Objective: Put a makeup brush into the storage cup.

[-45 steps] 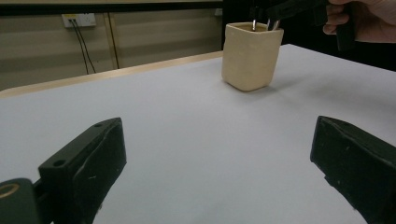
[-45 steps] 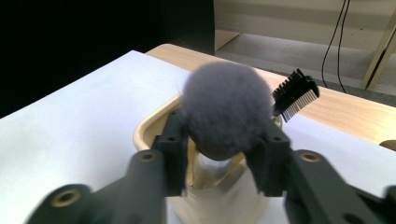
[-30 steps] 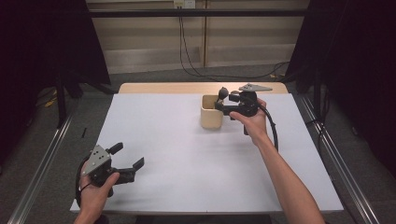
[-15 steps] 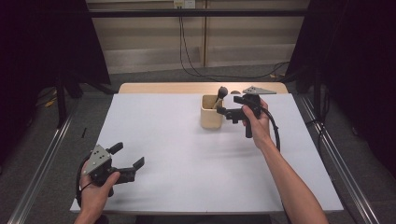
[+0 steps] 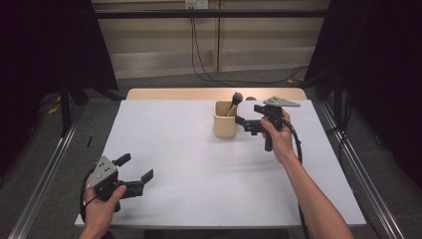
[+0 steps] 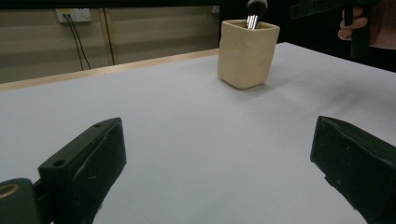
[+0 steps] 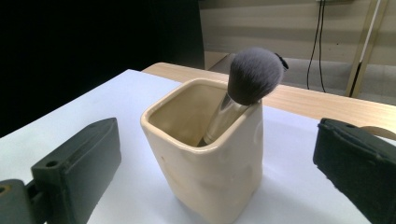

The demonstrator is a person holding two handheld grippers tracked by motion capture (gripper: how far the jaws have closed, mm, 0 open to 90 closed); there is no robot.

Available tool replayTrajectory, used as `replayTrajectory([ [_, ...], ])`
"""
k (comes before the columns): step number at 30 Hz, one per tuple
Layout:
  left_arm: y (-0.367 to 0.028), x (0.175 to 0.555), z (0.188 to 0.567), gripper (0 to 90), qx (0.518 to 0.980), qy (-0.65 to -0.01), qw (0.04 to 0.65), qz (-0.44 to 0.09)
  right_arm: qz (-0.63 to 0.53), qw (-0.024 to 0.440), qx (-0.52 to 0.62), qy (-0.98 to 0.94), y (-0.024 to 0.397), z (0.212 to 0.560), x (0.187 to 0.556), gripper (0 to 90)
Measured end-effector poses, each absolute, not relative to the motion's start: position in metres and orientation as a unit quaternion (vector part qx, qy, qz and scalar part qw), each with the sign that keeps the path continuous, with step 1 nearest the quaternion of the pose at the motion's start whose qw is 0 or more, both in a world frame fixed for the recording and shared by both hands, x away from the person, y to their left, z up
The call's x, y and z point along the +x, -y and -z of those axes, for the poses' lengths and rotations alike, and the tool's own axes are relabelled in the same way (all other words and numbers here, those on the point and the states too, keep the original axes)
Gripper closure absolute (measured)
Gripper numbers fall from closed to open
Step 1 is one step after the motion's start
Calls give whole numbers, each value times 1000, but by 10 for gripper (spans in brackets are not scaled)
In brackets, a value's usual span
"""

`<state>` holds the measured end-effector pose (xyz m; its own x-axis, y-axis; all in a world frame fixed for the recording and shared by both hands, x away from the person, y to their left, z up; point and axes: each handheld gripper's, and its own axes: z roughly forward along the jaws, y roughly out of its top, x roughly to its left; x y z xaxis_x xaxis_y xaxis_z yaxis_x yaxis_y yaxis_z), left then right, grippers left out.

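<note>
I had just let my right gripper spread open, releasing the brush leaning in the cup at twelve o'clock on the table. Next I judged backing away. My left gripper sat open, empty.

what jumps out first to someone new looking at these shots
A squarish cream ceramic cup stands toward the far side of the white table, a fluffy dark-bristled makeup brush leaning inside it. The right claw is open just beside the cup, while the left claw sits open near the front-left corner.

Cream square cup upright on white table, dark-bristled brush leaning inside, bristles up
</note>
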<state>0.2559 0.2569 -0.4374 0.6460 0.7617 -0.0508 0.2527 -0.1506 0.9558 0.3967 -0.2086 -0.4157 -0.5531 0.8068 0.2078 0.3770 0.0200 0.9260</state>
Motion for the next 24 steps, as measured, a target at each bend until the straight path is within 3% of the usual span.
replayTrajectory([
  [24, -258, 257, 437, 32, 717, -360, 551, -230, -547, 209, 434, -685, 233, 416, 357, 4],
])
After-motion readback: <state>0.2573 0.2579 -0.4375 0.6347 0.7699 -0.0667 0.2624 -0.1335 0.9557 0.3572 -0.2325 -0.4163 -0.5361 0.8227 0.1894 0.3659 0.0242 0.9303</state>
